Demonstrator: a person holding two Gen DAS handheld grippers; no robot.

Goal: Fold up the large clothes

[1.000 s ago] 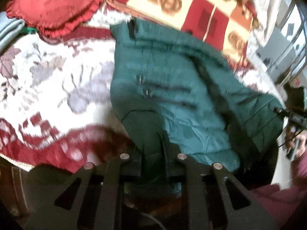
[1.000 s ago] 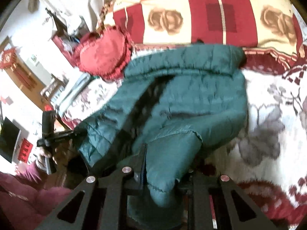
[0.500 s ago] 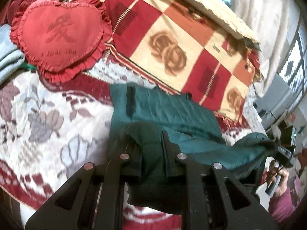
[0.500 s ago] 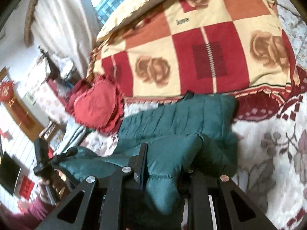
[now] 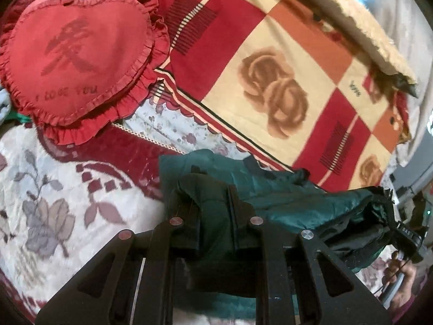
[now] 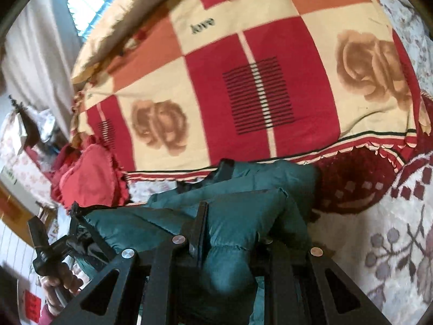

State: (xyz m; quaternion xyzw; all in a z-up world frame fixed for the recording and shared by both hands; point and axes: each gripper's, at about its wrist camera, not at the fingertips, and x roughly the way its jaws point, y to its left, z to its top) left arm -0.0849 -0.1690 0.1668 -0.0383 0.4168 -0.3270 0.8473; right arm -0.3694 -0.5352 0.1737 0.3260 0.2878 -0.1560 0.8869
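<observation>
Jacket [image 5: 273, 197], green and puffy, on the bed [image 5: 54, 189] near the far blanket [image 5: 270, 54], both our tools, left tool [image 5: 213, 205] and right tool [image 6: 232, 224], clamped on its near edge, first fold mid-way, flattening and remaining folds still left.

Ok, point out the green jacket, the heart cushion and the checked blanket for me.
jacket [image 6: 238, 216], right wrist view, the padded fold between the jaws.
heart cushion [image 5: 75, 54], left wrist view, its red face by the printed character.
blanket [image 6: 257, 94], right wrist view, the red square with black stripes.

Probably a home bedroom, floral bedspread [image 5: 54, 211], rose quilt [image 6: 257, 81], heart cushion [image 5: 78, 59]
</observation>
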